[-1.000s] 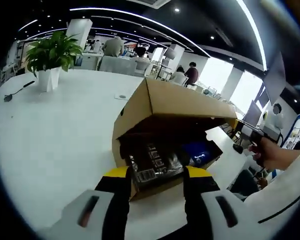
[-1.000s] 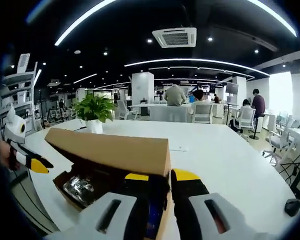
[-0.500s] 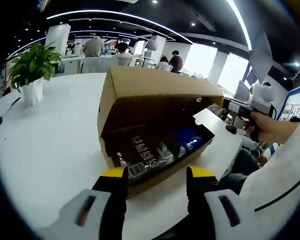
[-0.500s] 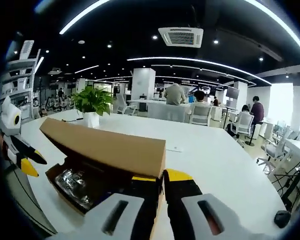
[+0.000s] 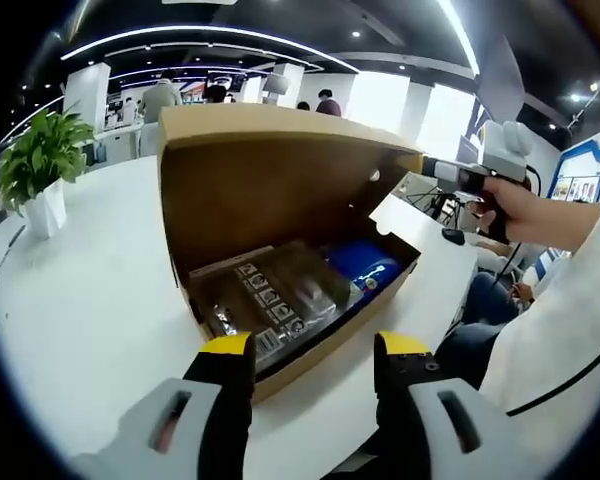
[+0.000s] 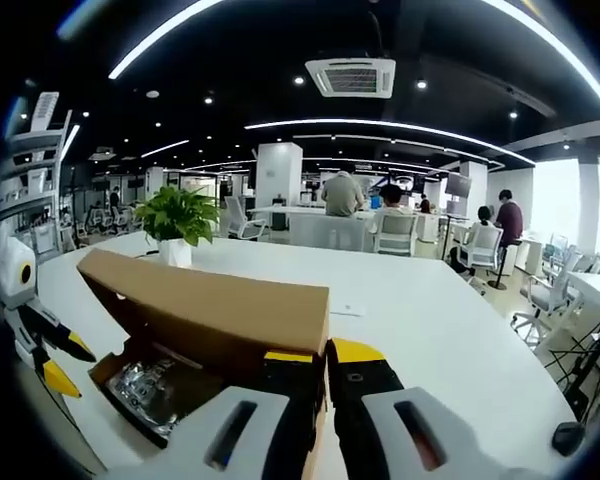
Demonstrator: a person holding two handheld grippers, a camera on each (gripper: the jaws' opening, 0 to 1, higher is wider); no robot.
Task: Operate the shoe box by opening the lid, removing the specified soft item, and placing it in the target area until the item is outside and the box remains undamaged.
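An open-plan office, one white table [image 5: 80,300]. One box [image 5: 280,200] lies just ahead of the left tongs [image 5: 315,350], which gape empty. The right tongs [image 6: 316,357] pinch the lid [image 6: 220,310] corner. Inside, past the left jaws: one clear wrapped packet [image 5: 280,295] and one blue item [image 5: 365,268] (half hidden, unclear what).

My grippers' jaws were black, yellow-tipped. The shoe box [image 5: 280,190] was plain brown cardboard; inside lay a blue item [image 5: 365,266] and clear wrapping [image 5: 275,295] with black-and-white printed labels.
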